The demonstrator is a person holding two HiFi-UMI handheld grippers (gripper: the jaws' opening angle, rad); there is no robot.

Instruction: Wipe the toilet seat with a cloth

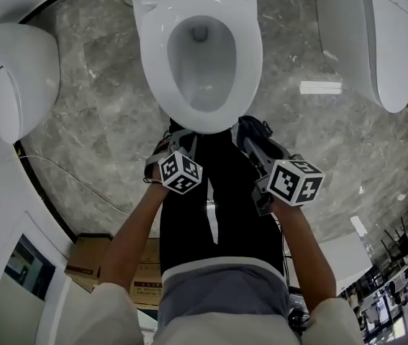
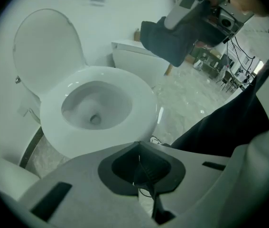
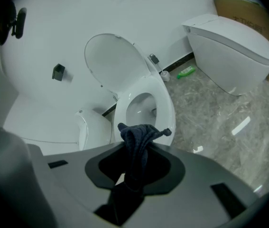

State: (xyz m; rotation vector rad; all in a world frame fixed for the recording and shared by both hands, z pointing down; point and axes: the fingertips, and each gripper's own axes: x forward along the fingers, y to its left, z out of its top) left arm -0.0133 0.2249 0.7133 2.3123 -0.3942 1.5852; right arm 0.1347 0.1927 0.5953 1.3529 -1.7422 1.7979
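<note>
Dark cloth point(image 3: 135, 136), one, clamped in right tool point(image 3: 135, 148); left tool point(image 2: 138, 148) closed, empty; white toilets point(image 1: 250, 49), three.

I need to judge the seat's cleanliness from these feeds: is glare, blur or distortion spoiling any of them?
Head view: even light, toilet seat sharp, one bright streak reflected on the floor, edges bowed. Left gripper view: strong fisheye, dark corners, cloth slightly soft. Right gripper view: same dark corners, cloth crisp, bright reflections only on the floor.
</note>
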